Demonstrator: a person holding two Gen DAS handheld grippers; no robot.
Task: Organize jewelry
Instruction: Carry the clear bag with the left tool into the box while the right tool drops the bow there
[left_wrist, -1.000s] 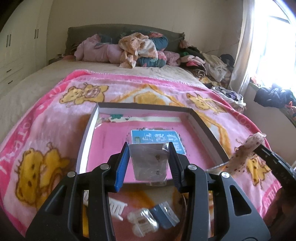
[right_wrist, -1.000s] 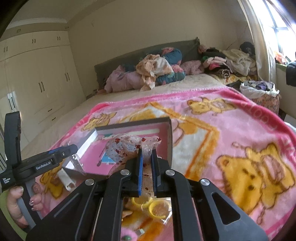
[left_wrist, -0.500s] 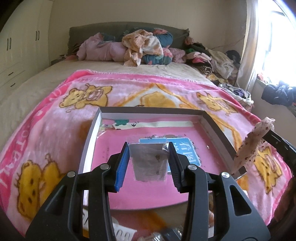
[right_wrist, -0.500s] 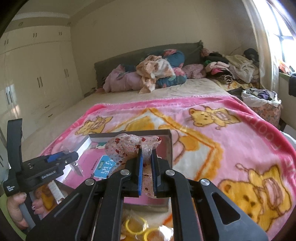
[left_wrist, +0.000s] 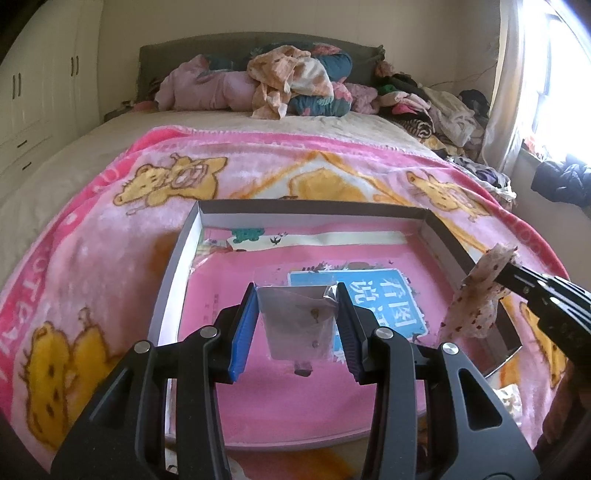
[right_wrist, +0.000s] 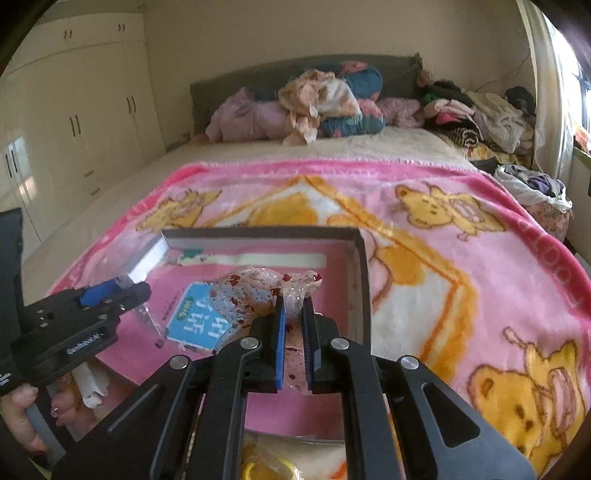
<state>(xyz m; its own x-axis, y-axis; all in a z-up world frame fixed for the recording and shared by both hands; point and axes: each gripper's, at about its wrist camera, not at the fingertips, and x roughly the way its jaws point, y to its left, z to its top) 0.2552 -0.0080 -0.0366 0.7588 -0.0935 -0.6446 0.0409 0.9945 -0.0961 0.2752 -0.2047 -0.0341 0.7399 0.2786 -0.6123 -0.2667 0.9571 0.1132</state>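
A shallow grey box (left_wrist: 314, 209) with a pink printed floor lies on the bed; it also shows in the right wrist view (right_wrist: 258, 232). My left gripper (left_wrist: 295, 295) is shut on a small clear bag of earrings (left_wrist: 299, 325) and holds it above the box's middle. My right gripper (right_wrist: 293, 308) is shut on a clear red-spotted bag (right_wrist: 258, 291) and holds it over the box's right side. The spotted bag also shows in the left wrist view (left_wrist: 480, 310), at the box's right wall. The left gripper shows in the right wrist view (right_wrist: 118, 288).
A pink bear blanket (left_wrist: 155, 177) covers the bed. Piled clothes (left_wrist: 288, 85) lie at the headboard and along the right side (right_wrist: 480, 118). Loose packets with yellow rings (right_wrist: 269, 469) lie on the blanket below the box's near edge. White wardrobes (right_wrist: 74, 129) stand at the left.
Both grippers have moved forward from above the loose packets to over the box, each still holding its bag.
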